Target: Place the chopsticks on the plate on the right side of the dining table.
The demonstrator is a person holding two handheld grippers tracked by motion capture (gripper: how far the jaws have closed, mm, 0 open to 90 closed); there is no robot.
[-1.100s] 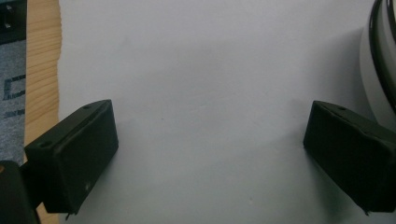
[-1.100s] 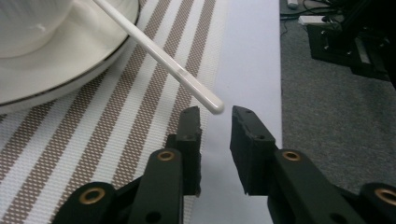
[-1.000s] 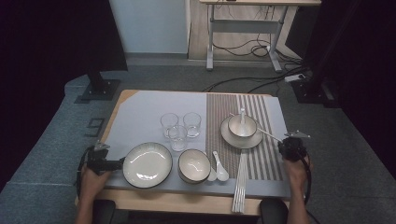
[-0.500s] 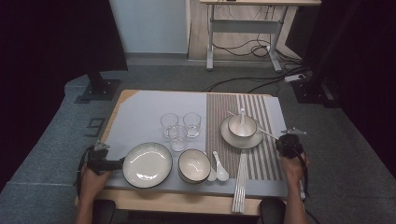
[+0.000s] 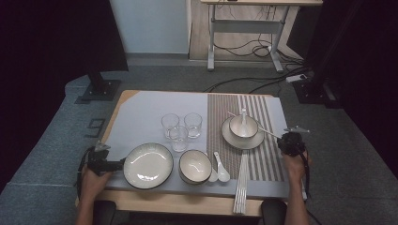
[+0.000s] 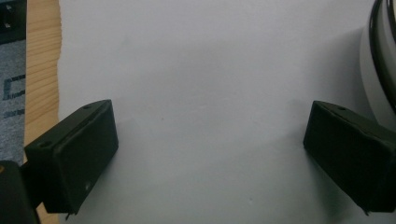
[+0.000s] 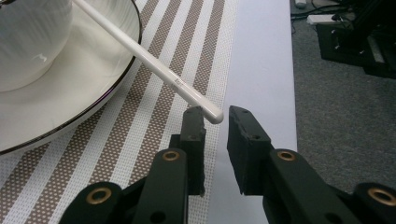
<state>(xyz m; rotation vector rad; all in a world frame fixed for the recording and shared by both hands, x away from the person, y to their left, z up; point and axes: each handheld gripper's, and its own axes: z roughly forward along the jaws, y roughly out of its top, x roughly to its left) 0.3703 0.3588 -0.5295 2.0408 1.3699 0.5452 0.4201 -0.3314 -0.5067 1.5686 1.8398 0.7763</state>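
The right gripper [image 7: 216,122] has edged toward the chopstick [image 7: 149,58], jaws narrow around its tip, not clamping; left gripper [image 6: 210,154] gapes wide

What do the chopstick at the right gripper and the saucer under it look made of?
Chopstick: glossy white, smooth with a rounded tip and a highlight along it; probably ceramic or hard plastic. Saucer: glazed white ceramic by its sheen, with a thin dark rim line.
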